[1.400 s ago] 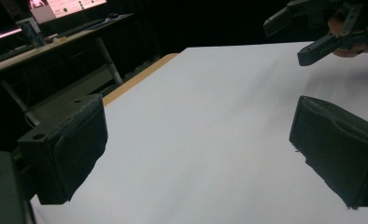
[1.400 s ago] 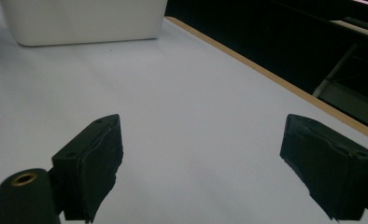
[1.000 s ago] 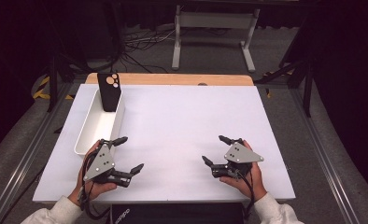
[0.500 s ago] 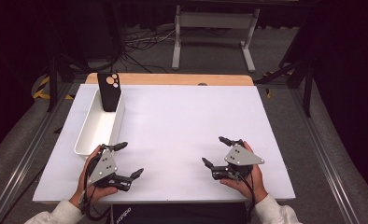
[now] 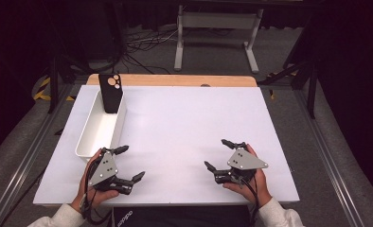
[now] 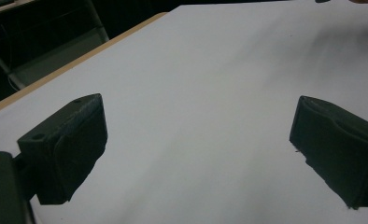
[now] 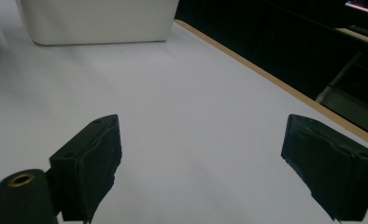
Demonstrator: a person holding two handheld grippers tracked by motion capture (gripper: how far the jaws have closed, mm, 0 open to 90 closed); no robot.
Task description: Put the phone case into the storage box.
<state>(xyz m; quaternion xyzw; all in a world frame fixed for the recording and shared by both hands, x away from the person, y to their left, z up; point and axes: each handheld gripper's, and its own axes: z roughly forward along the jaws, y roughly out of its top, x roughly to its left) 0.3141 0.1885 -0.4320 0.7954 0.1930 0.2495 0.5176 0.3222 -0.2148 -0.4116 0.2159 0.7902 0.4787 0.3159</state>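
Note:
A white rectangular bin [image 5: 99,128] stands at the left of the white table top [image 5: 184,123]. A black phone case [image 5: 111,92] with round camera cut-outs leans upright in the bin's far end. My left gripper [image 5: 129,163] rests near the front left edge, just below the bin, open with nothing between its jaws [image 6: 201,154]. My right gripper [image 5: 217,154] lies near the front right, also open and empty [image 7: 201,163]. The bin's side [image 7: 98,21] shows far off in the right gripper view.
A wooden strip [image 5: 175,79] runs along the table's far edge. Behind it are a white stand [image 5: 217,33] and cables on a dark floor. Metal rails [image 5: 28,156] flank the table at both sides.
My left gripper has slid a little toward the front edge of the table. The right gripper has barely shifted. Both stay open.

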